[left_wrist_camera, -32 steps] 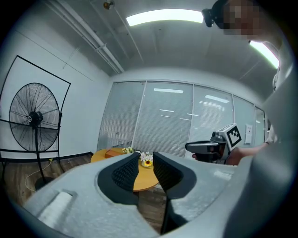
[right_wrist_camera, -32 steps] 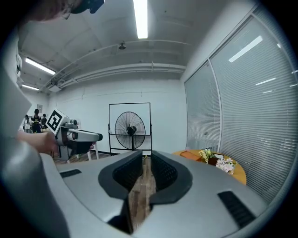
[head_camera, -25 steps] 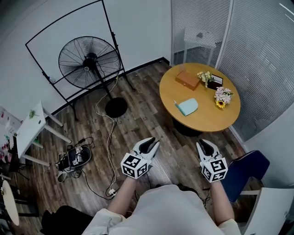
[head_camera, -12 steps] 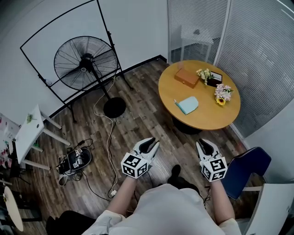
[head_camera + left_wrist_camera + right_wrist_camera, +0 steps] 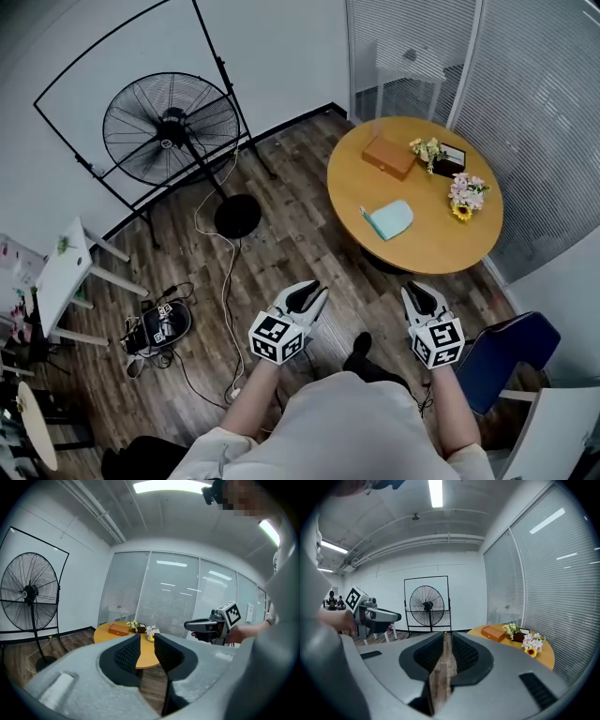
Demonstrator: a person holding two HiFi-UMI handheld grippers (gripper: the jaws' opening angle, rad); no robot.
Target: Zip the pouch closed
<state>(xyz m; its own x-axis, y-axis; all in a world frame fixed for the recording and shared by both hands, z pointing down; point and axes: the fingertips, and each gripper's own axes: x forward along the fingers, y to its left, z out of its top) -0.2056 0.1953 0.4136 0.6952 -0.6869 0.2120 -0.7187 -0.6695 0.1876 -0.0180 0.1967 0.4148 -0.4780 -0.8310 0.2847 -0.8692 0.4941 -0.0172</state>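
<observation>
on the round wooden table (image 5: 469, 246): light blue pouch (image 5: 388, 219), lying flat toward the edge nearest the person; brown box (image 5: 389, 157) and flowers (image 5: 462, 194) further back. dark plank floor (image 5: 281, 244) all round. standing fan (image 5: 171, 127) by the white wall. slatted blinds (image 5: 553, 112) behind the table. blue chair (image 5: 502, 352) at the right. left gripper (image 5: 307, 292), right gripper (image 5: 419, 295): both held over the floor, well apart from the pouch, jaws parted, nothing between them; the right gap is the narrower.

round table (image 5: 431, 249) | on it: blue pouch (image 5: 390, 220); brown box (image 5: 389, 157); flowers (image 5: 462, 193); perhaps a small frame (image 5: 452, 157)
</observation>
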